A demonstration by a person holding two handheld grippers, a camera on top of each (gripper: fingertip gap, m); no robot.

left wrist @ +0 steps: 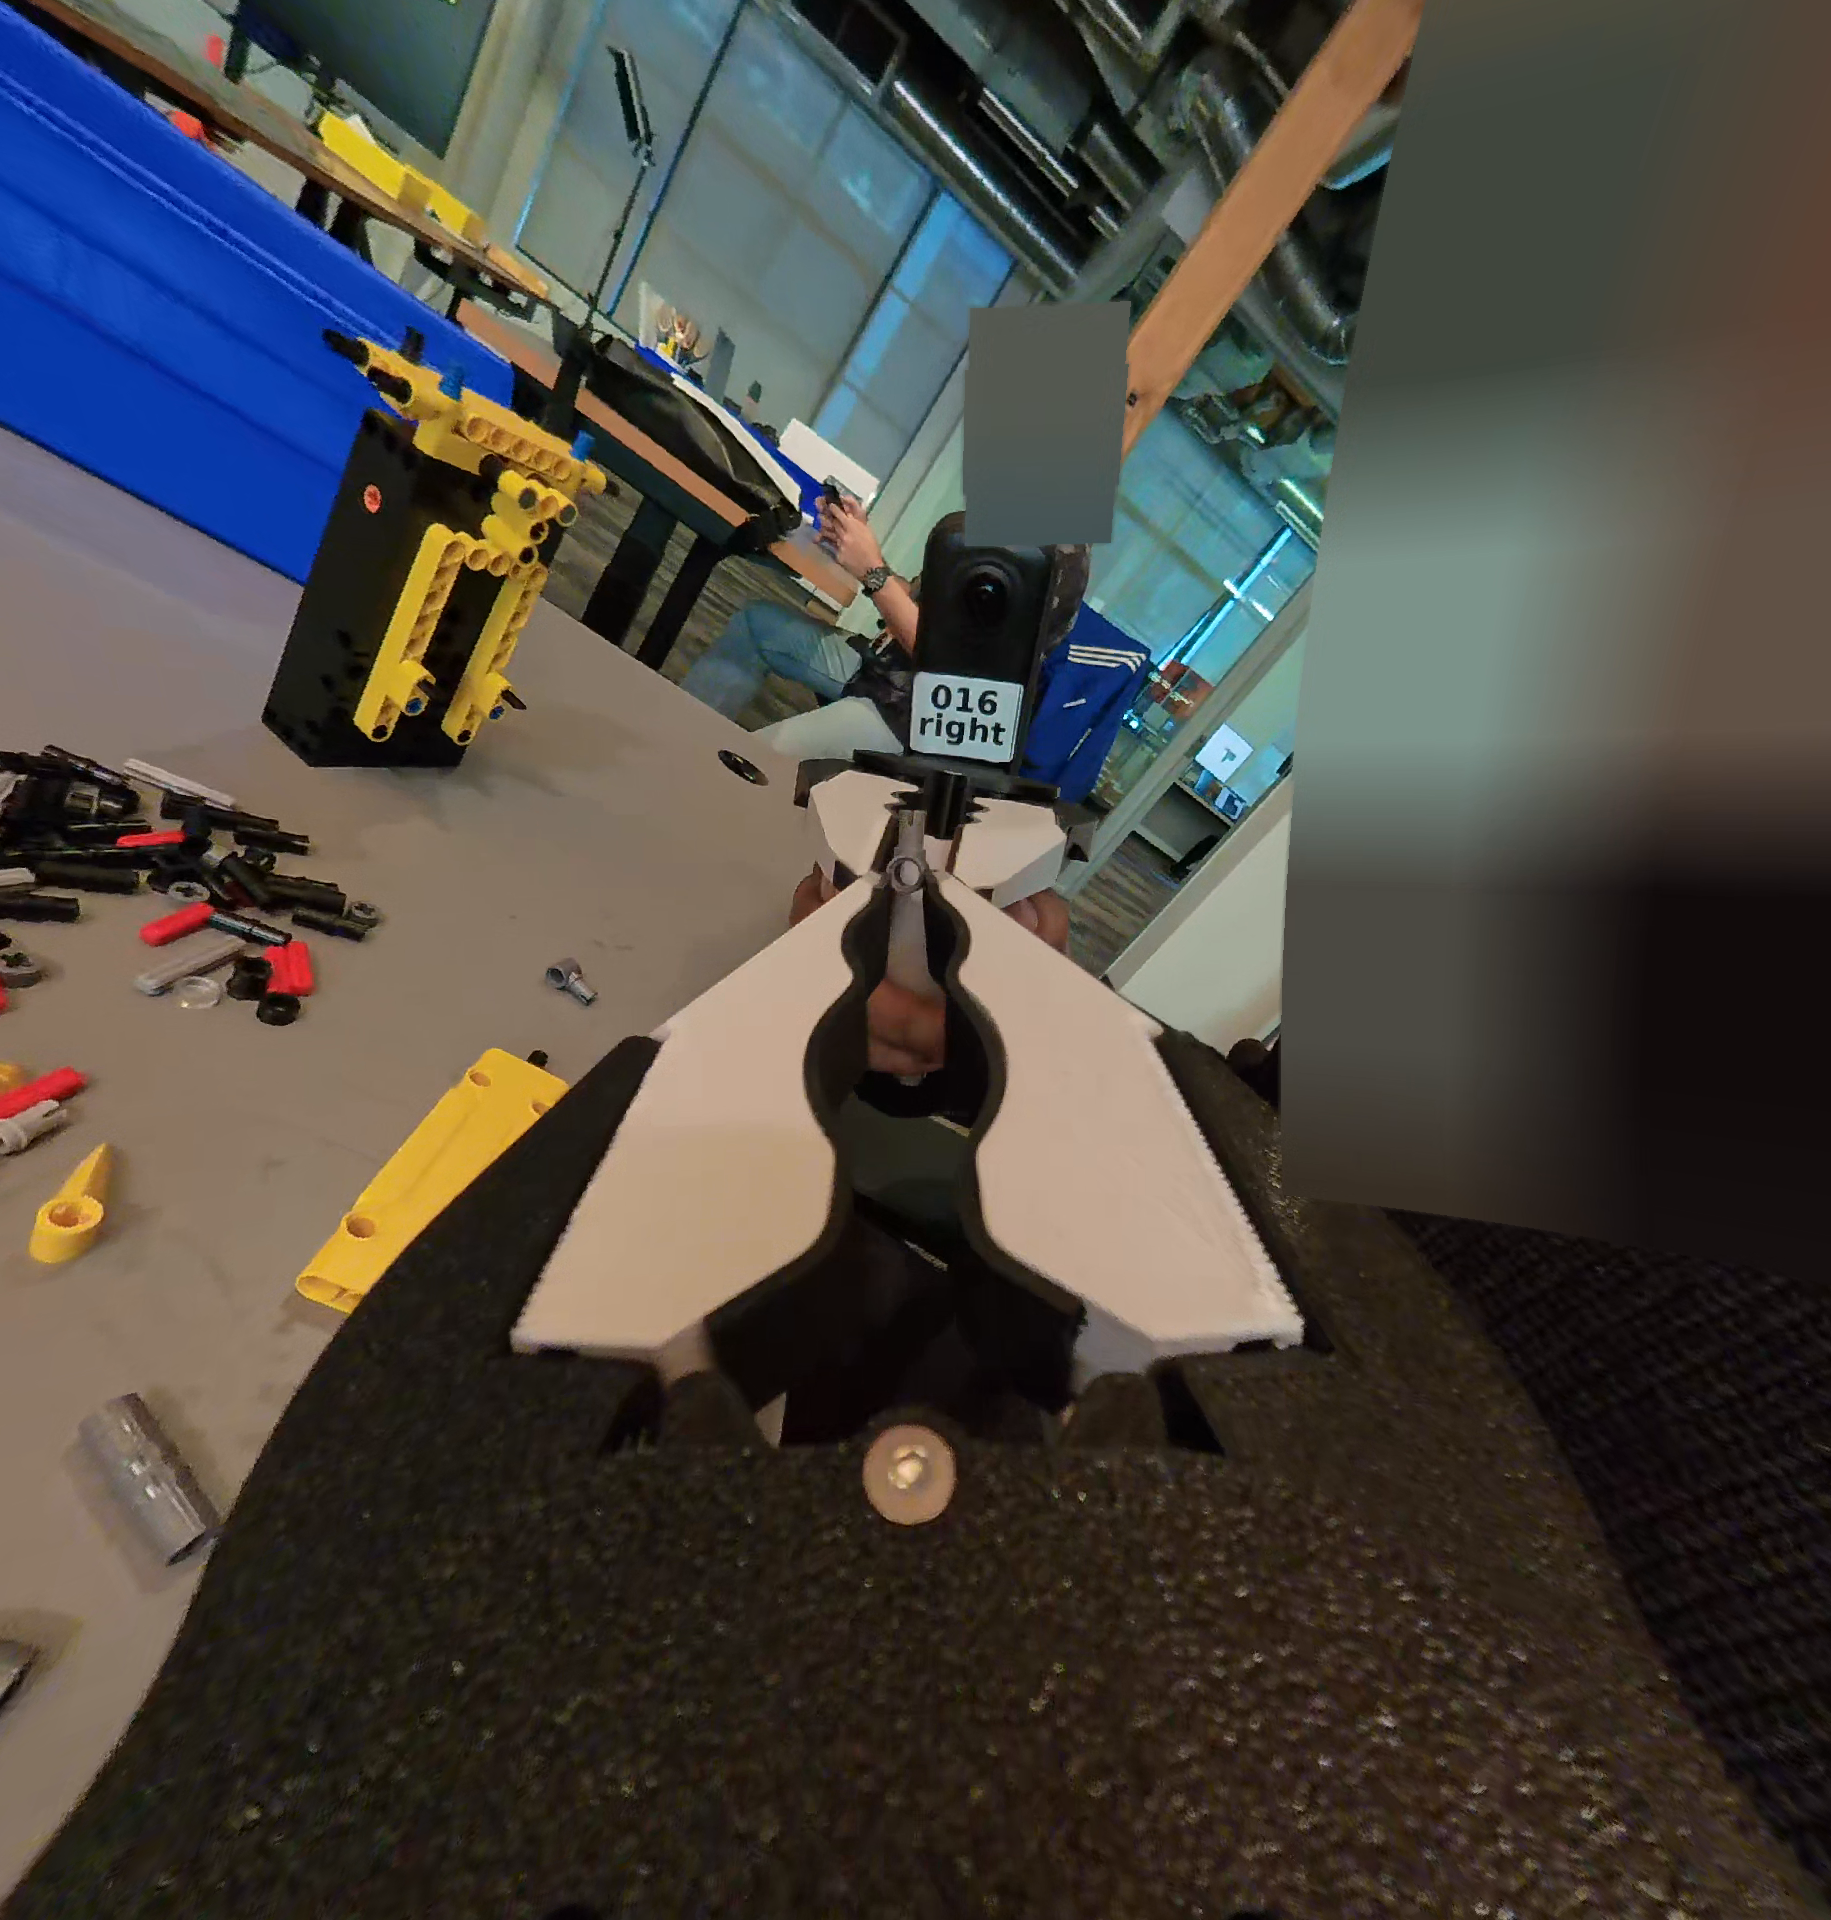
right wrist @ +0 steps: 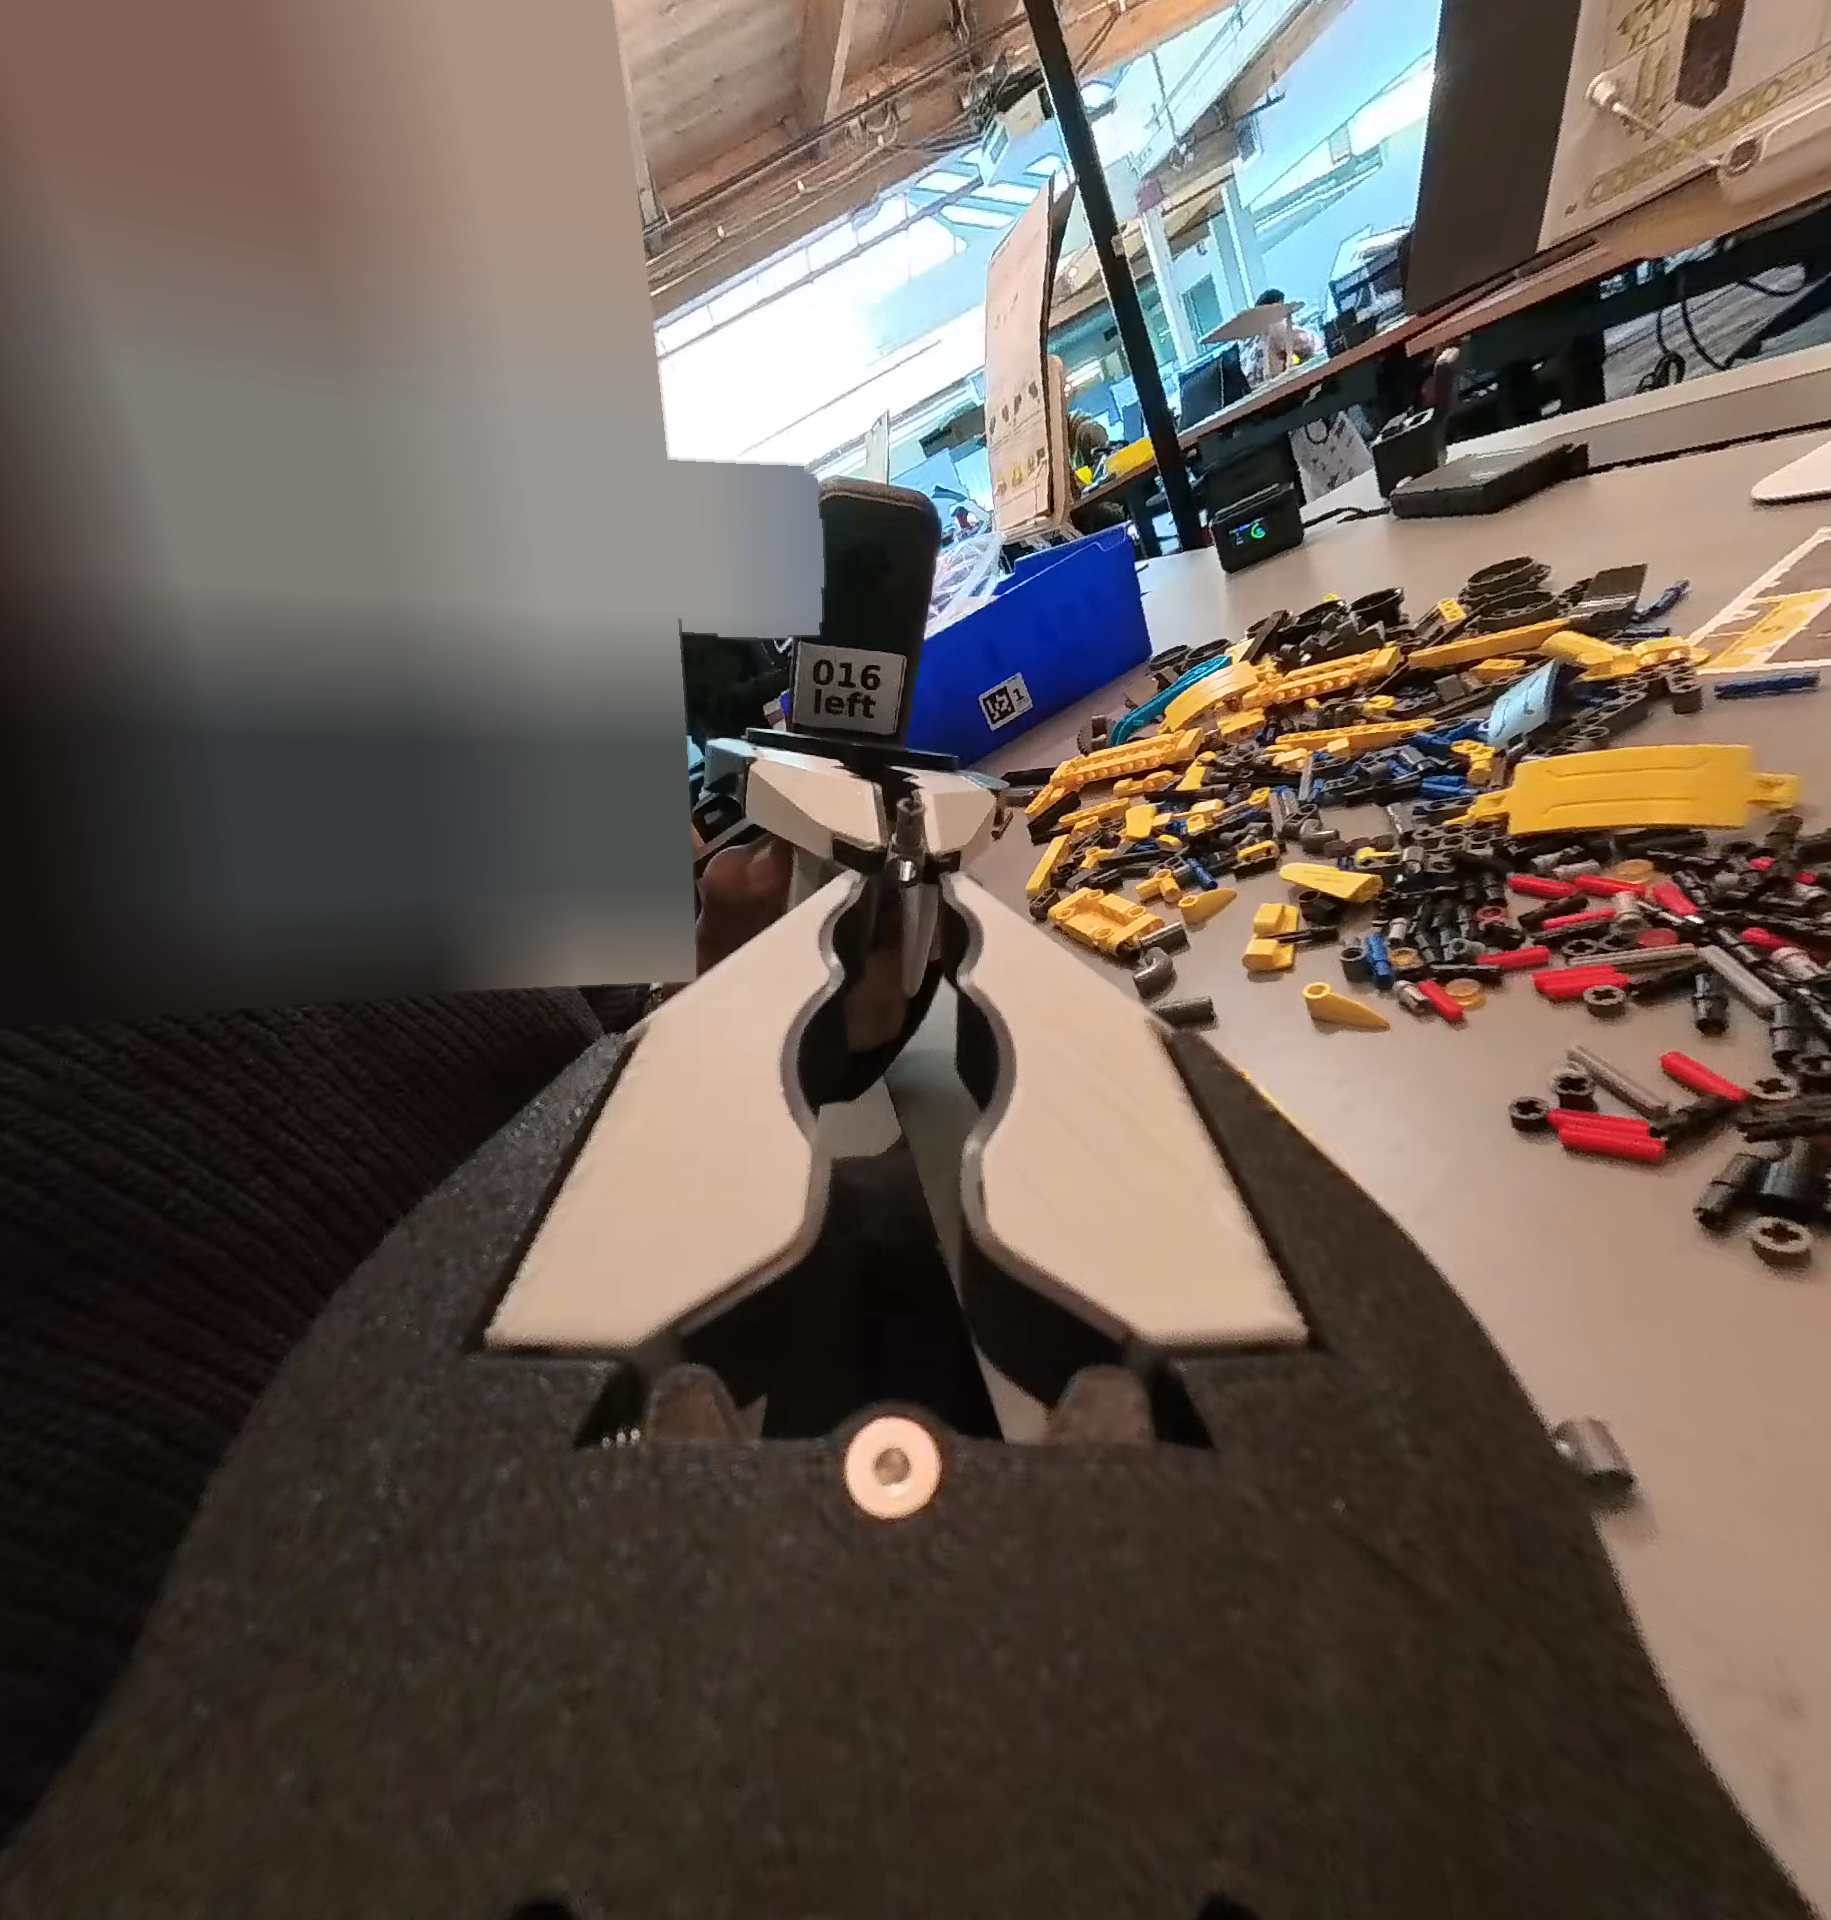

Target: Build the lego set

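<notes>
My left gripper (left wrist: 906, 888) and my right gripper (right wrist: 906, 878) point at each other, tip to tip, above the grey table's edge (left wrist: 630, 831). Each is shut at its tips on a small grey connector piece (left wrist: 903, 871), which also shows in the right wrist view (right wrist: 909, 831). I cannot tell whether it is one piece or two joined. The right gripper's camera (left wrist: 978, 613) faces me in the left wrist view. The left gripper's camera (right wrist: 875, 582) shows in the right wrist view.
A black and yellow brick model (left wrist: 423, 582) stands before a blue bin (left wrist: 163, 312). Loose black, red and grey parts (left wrist: 111, 883) and a yellow panel (left wrist: 433, 1174) lie to the left. A big pile of parts (right wrist: 1513, 831) lies to the right. A dark knitted sleeve (right wrist: 215, 1195) is close. My left and right fingertips are right by each other.
</notes>
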